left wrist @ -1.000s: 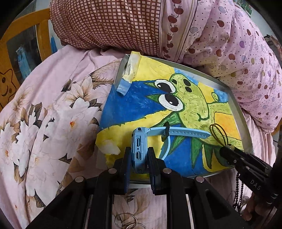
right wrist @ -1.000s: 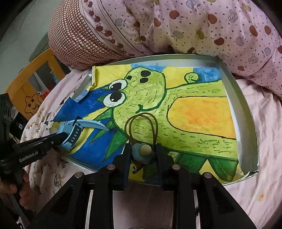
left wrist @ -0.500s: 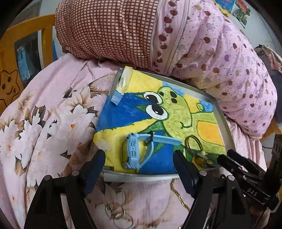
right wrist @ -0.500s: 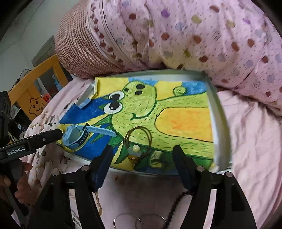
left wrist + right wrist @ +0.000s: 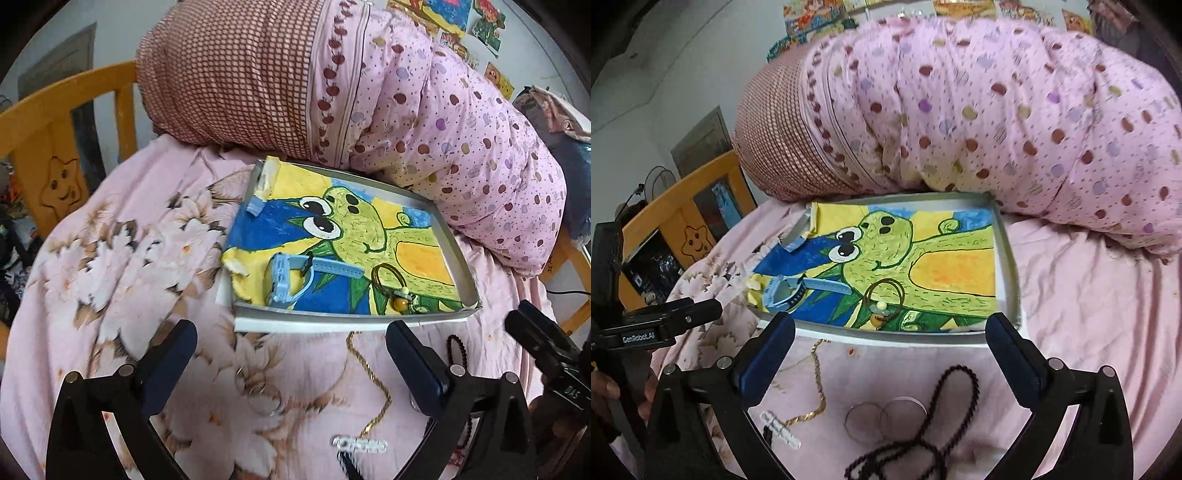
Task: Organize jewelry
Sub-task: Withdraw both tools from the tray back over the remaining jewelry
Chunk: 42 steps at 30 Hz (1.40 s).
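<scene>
A shallow grey tray (image 5: 456,254) (image 5: 1006,254) lined with a frog painting lies on the bed. Inside it rest a light blue watch (image 5: 291,277) (image 5: 790,290) and a brown hair tie with beads (image 5: 391,280) (image 5: 882,299). On the bedsheet in front of the tray lie a gold chain (image 5: 373,384) (image 5: 816,380), two silver hoops (image 5: 260,391) (image 5: 886,417), a dark bead string (image 5: 934,413) and a clear hair clip (image 5: 360,445) (image 5: 779,428). My left gripper (image 5: 291,354) and my right gripper (image 5: 890,343) both stand open and empty, short of the tray's near edge.
A rolled pink dotted quilt with a brown checked end (image 5: 369,96) (image 5: 979,122) lies right behind the tray. An orange wooden bed frame (image 5: 51,147) (image 5: 687,218) stands at the left. A hand (image 5: 605,391) holds the left gripper's handle.
Both grippers let go, the left of the watch and the right of the hair tie, opened wide and drew back from the tray. The loose jewelry on the sheet came into view.
</scene>
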### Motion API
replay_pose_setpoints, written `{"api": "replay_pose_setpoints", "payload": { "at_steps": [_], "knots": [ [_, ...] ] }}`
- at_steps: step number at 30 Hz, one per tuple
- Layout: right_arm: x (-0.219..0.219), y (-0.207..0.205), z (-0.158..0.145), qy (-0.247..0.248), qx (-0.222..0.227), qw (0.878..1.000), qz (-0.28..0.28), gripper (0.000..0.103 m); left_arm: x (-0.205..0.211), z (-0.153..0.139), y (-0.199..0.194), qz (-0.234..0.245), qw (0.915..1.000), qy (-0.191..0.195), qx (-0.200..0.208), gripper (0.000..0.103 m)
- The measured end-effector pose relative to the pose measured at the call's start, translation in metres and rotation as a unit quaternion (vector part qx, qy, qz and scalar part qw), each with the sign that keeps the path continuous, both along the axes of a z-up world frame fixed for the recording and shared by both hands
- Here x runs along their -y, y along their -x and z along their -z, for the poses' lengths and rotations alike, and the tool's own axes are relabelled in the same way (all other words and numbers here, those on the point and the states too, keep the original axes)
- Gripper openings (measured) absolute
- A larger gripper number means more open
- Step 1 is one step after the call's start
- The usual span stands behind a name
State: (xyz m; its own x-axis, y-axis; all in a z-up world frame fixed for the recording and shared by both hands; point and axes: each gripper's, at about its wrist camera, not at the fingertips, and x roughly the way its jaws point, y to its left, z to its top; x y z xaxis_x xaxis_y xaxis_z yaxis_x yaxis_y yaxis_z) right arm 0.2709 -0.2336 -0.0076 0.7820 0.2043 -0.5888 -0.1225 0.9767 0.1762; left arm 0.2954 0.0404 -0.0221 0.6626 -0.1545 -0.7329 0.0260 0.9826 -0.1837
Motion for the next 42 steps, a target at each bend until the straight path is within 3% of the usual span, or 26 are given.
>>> {"api": "replay_pose_setpoints", "payload": {
  "at_steps": [4, 9, 13, 22, 32, 36, 42],
  "knots": [
    [0.002, 0.026, -0.009, 0.003, 0.013, 1.000, -0.003, 0.102, -0.004, -0.005, 0.026, 0.006, 0.9999, 0.009, 0.010, 0.103],
    [0.008, 0.059, -0.016, 0.008, 0.018, 1.000, -0.007, 0.102, -0.004, -0.012, 0.063, 0.008, 0.9993, -0.002, 0.037, 0.103],
    [0.011, 0.086, -0.021, 0.019, 0.017, 1.000, -0.014, 0.102, -0.002, -0.012, 0.088, 0.013, 0.9992, -0.011, 0.036, 0.103],
    [0.024, 0.129, -0.017, 0.025, -0.010, 0.999, -0.017, 0.102, 0.009, 0.002, 0.130, 0.027, 0.9993, -0.024, 0.005, 0.103],
    [0.036, 0.151, 0.015, 0.044, -0.069, 0.996, -0.025, 0.102, 0.027, 0.032, 0.146, 0.058, 0.9962, -0.050, -0.042, 0.103],
    [0.045, 0.148, 0.032, 0.028, -0.109, 0.993, -0.021, 0.102, 0.032, 0.044, 0.142, 0.072, 0.9942, -0.039, -0.069, 0.103],
    [0.047, 0.144, 0.052, 0.016, -0.129, 0.991, -0.028, 0.102, 0.043, 0.052, 0.137, 0.098, 0.9918, -0.022, -0.079, 0.103]
  ]
}}
